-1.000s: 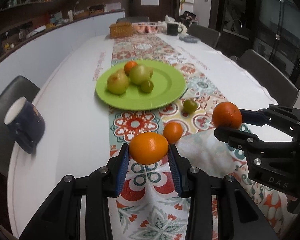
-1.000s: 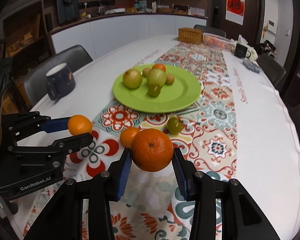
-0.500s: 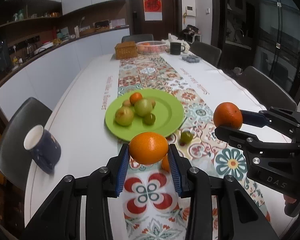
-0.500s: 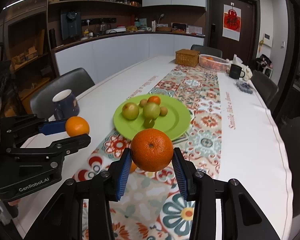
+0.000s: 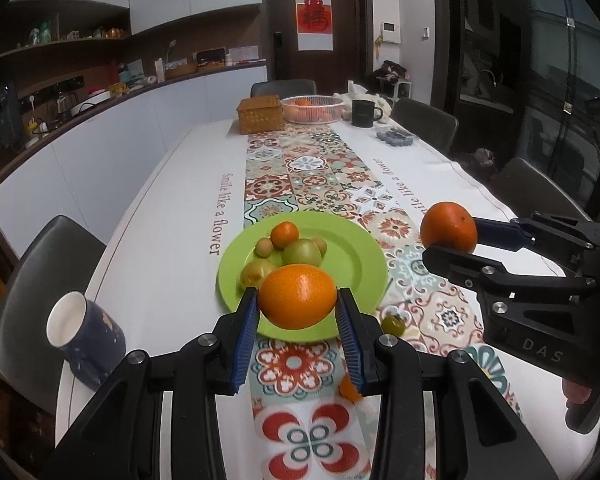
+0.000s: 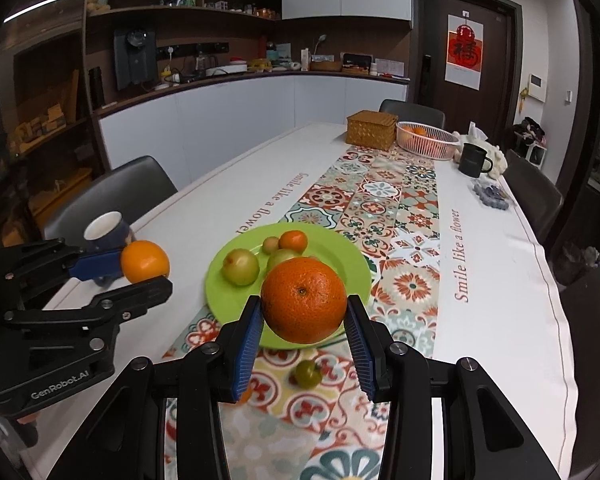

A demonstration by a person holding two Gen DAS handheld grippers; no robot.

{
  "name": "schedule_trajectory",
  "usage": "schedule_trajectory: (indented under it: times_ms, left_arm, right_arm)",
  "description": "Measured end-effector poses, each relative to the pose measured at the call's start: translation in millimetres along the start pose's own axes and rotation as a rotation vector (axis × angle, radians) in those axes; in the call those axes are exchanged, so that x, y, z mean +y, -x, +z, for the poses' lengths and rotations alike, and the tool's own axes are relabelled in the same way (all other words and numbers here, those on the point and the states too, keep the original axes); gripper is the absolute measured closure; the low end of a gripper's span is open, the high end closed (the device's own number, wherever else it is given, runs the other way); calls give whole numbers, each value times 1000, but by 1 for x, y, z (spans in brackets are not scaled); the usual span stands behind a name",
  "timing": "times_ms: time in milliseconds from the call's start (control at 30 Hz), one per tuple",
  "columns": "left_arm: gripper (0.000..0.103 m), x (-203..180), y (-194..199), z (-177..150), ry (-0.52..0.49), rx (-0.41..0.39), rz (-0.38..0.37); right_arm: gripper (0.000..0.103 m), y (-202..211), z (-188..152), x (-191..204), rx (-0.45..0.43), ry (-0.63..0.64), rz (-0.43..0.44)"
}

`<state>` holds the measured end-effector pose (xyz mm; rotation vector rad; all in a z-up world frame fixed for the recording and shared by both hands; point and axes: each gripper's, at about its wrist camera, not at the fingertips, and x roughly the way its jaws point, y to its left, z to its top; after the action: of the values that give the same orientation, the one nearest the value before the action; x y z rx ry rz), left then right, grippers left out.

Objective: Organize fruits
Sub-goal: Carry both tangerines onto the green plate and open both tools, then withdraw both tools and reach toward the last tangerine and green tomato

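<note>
The left gripper [image 5: 298,312] is clamped on an orange [image 5: 297,295], blue pads pressing each side, and holds it in the air on the near side of the green plate [image 5: 352,256]. The right gripper [image 6: 302,328] grips a second, darker orange [image 6: 303,299] the same way, also lifted off the worktop [image 6: 496,280] and short of the plate's near rim. Each gripper shows in the other's view, off to the side, fruit held level.

On the plate sit a small orange [image 5: 285,234], two green fruits [image 5: 301,253] and a couple of little tan ones [image 5: 264,247], all bunched toward its left and far part; the right side is bare. A small green fruit [image 6: 308,374] lies loose on the patterned runner [image 6: 380,196] just near of the plate, and another orange fruit [image 5: 349,389] peeks out beside the left gripper's finger.

I'd say this is the carrying step: both oranges are picked up and headed for the plate. Next, each needs to go forward over the rim and down onto a bare patch, the right one toward the open side, before the jaws part; released from height or against the pile, they would likely roll. The two strays on the runner remain to be gathered.
</note>
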<state>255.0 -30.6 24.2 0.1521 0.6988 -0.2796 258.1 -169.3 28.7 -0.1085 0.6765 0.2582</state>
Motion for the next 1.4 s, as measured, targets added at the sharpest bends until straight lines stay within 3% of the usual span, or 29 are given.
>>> schedule_trajectory:
  times_ms: [333,900,1033,1100,1167,1400]
  left_arm:
    - [65,11,-47,8,17,53,-3]
    - [65,14,-112,-11,22,155,-33]
    - [64,13,-118,-11,16,160,-39]
    - [52,13,-118,-11,17,155,-28]
    - [45,15,-113,-11,23,136,-20]
    - [43,18,-85,-13,34,100,35]
  right_arm:
    - [61,-50,16,-4,52,48,0]
    - [61,-127,-5,-17,180,23,49]
    - [60,-133,-7,-17,187,19,50]
    - [59,-134,-7,-18,185,16,45]
    - [48,-128,-8,-20,167,6,36]
    - [48,-94,-13,-27,109,-23,-14]
